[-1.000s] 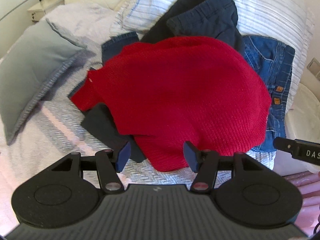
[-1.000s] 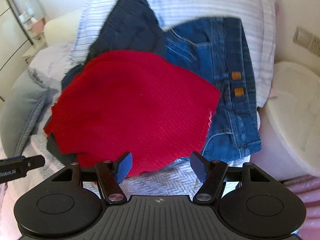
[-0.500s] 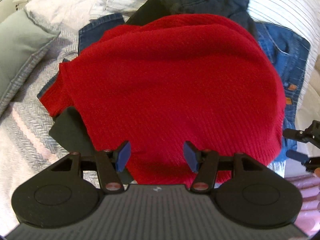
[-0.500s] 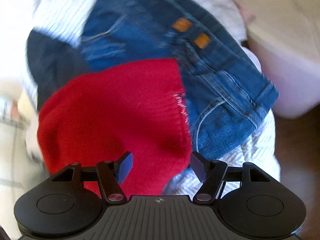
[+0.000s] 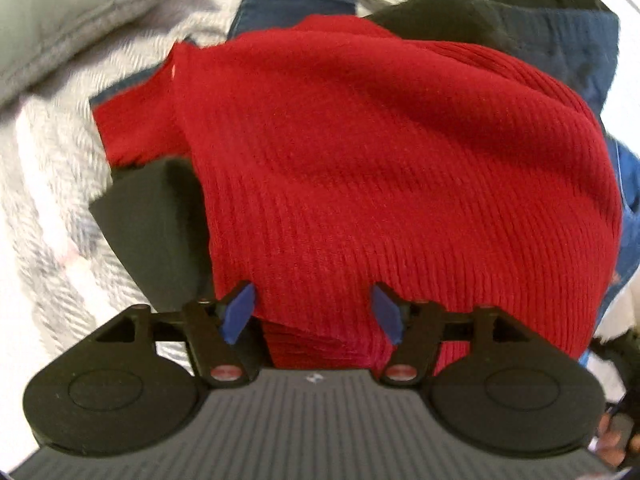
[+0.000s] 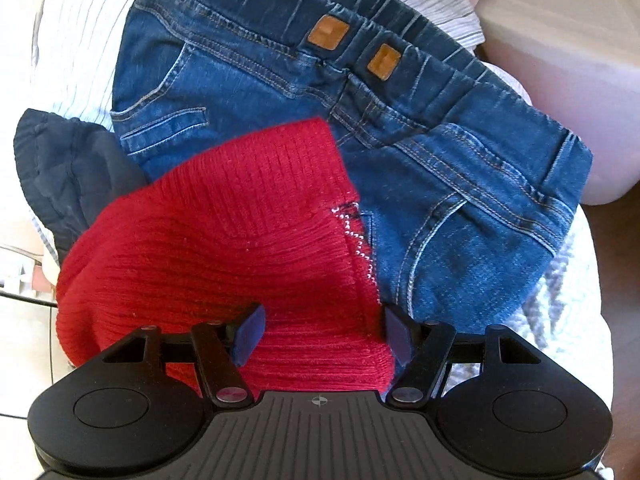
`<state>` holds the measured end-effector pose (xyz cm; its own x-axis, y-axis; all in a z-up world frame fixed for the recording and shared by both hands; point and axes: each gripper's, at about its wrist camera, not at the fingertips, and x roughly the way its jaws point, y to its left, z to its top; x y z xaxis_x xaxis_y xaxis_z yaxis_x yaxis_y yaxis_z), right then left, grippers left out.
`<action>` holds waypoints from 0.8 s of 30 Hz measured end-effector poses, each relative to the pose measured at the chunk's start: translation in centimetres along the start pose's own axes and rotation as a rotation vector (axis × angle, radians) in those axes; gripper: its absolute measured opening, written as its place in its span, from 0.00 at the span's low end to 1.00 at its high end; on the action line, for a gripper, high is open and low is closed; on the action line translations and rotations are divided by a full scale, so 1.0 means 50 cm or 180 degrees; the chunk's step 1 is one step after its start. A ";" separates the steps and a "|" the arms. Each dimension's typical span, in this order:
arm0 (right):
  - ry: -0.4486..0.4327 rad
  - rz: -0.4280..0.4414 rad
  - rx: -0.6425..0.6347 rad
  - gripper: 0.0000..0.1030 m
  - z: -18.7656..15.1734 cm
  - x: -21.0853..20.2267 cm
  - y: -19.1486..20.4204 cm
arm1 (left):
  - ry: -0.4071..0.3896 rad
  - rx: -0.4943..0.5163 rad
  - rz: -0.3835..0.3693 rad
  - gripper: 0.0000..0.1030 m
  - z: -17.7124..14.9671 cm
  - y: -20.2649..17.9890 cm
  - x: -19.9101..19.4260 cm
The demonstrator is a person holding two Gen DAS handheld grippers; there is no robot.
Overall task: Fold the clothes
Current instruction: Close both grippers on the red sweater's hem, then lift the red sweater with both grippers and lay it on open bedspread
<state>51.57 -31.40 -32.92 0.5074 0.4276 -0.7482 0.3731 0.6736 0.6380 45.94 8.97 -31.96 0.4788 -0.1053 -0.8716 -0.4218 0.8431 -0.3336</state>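
A red knitted sweater (image 5: 380,168) lies bunched on top of a pile of clothes on the bed. My left gripper (image 5: 314,314) is low over its near edge, its jaws opening, with the red hem between the blue pads and no pad pressing on it. In the right wrist view the sweater (image 6: 224,248) shows its right corner with white stitching. My right gripper (image 6: 322,336) straddles that corner, jaws wide apart. Blue jeans (image 6: 304,92) with two tan patches lie under and beyond the sweater.
A dark navy garment (image 5: 532,28) lies behind the sweater, and a black piece (image 5: 156,224) sticks out under its left side. The bed has a white and grey woven cover (image 5: 52,208) and a grey pillow (image 5: 68,12). A white tub (image 6: 568,60) stands at the right.
Both grippers came down close onto the red sweater's near edge, rolling as they went. The left jaws spread wider. The sweater now fills both views.
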 end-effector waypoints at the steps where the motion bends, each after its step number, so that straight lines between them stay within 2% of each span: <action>1: 0.0018 -0.0003 -0.0044 0.65 0.000 0.000 0.004 | 0.0009 -0.0066 -0.0044 0.63 0.001 0.002 0.006; 2: 0.0036 -0.0031 -0.0105 0.55 0.001 -0.002 0.009 | 0.0038 -0.0118 -0.0093 0.63 0.003 0.003 0.012; 3: 0.0053 -0.0112 -0.0190 0.33 0.001 -0.004 0.015 | 0.0048 -0.0150 -0.0127 0.56 0.005 0.004 0.017; 4: 0.0069 -0.0194 -0.0275 0.22 0.001 -0.006 0.021 | 0.0044 -0.0155 -0.0182 0.49 0.007 0.002 0.019; 5: 0.0077 -0.0240 -0.0340 0.11 0.001 -0.010 0.025 | 0.0038 -0.0156 -0.0242 0.31 0.010 -0.001 0.020; 6: 0.0071 -0.0230 -0.0374 0.07 0.000 -0.017 0.028 | 0.0022 -0.0121 -0.0251 0.24 0.011 -0.004 0.015; 9: 0.0013 -0.0209 -0.0544 0.05 -0.002 -0.047 0.046 | -0.0055 -0.0013 -0.0264 0.08 0.010 -0.009 -0.009; 11: -0.0058 -0.0150 -0.0704 0.04 -0.004 -0.076 0.067 | -0.0112 -0.0019 -0.0316 0.05 0.006 -0.003 -0.040; 17: -0.0194 0.0544 -0.1263 0.03 -0.008 -0.178 0.186 | -0.0401 0.0110 -0.0412 0.04 -0.014 0.000 -0.167; 24: -0.0119 0.1345 -0.1718 0.03 -0.069 -0.265 0.330 | -0.0972 0.0075 -0.0463 0.04 -0.056 0.036 -0.393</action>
<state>48.32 -23.88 -13.11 0.5544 0.7052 -0.4419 -0.2972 0.6638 0.6863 33.59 11.09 -16.43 0.7427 -0.0657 -0.6664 -0.3158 0.8432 -0.4350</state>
